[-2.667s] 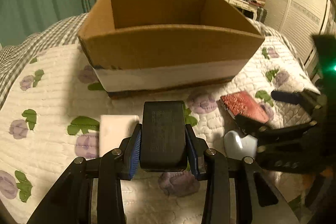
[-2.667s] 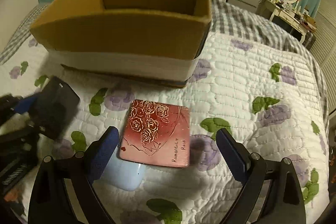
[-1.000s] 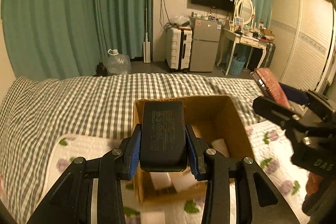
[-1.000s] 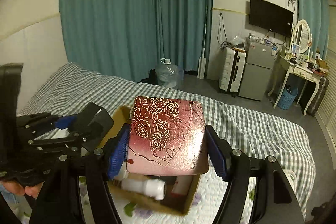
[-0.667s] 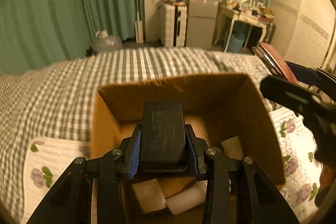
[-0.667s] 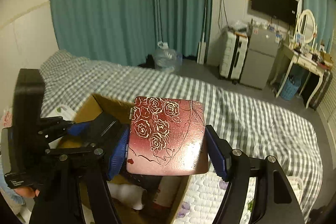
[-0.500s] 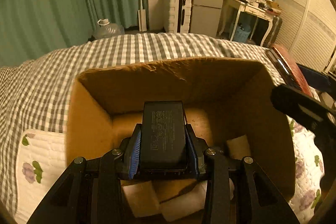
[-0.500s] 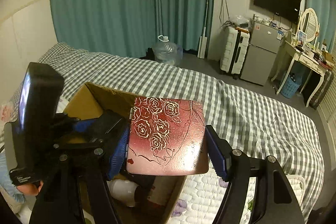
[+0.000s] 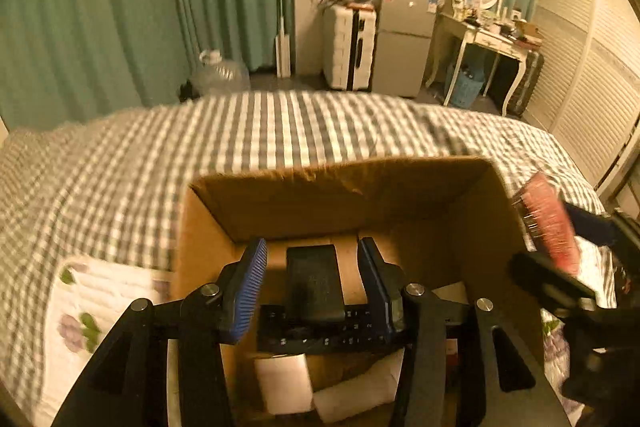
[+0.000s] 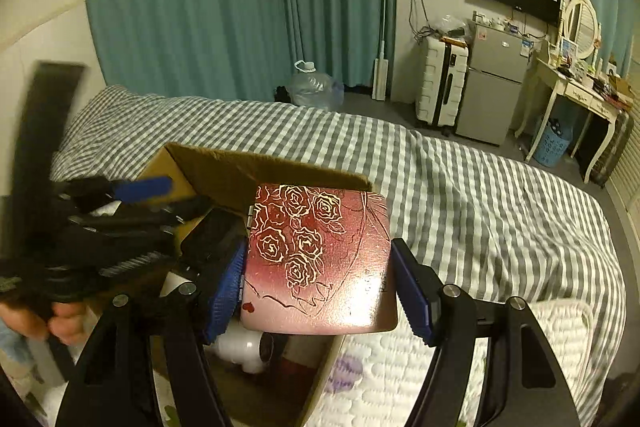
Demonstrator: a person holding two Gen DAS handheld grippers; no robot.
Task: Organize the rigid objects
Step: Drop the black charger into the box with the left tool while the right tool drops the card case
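Observation:
An open cardboard box point(image 9: 304, 195) stands on the bed. My left gripper point(image 9: 312, 271) is open above it, and a black power adapter point(image 9: 314, 281) lies loose between its fingers, inside the box. My right gripper point(image 10: 320, 283) is shut on a flat red tin with gold roses point(image 10: 320, 259) and holds it over the box's right rim point(image 10: 264, 167). The tin point(image 9: 550, 231) and the right gripper also show at the right edge of the left wrist view. The left gripper point(image 10: 132, 195) shows at the left in the right wrist view.
White blocks point(image 9: 284, 383) and a white bottle point(image 10: 240, 345) lie in the box. A floral quilt point(image 9: 88, 307) covers the checked bedspread point(image 10: 460, 187) near the box. A water jug point(image 10: 312, 87), suitcase, small fridge point(image 10: 492, 91) and dressing table stand beyond the bed.
My left gripper has opened and let go of the black adapter over the box. My right gripper has stayed shut on the red tin and moved in over the box's rim.

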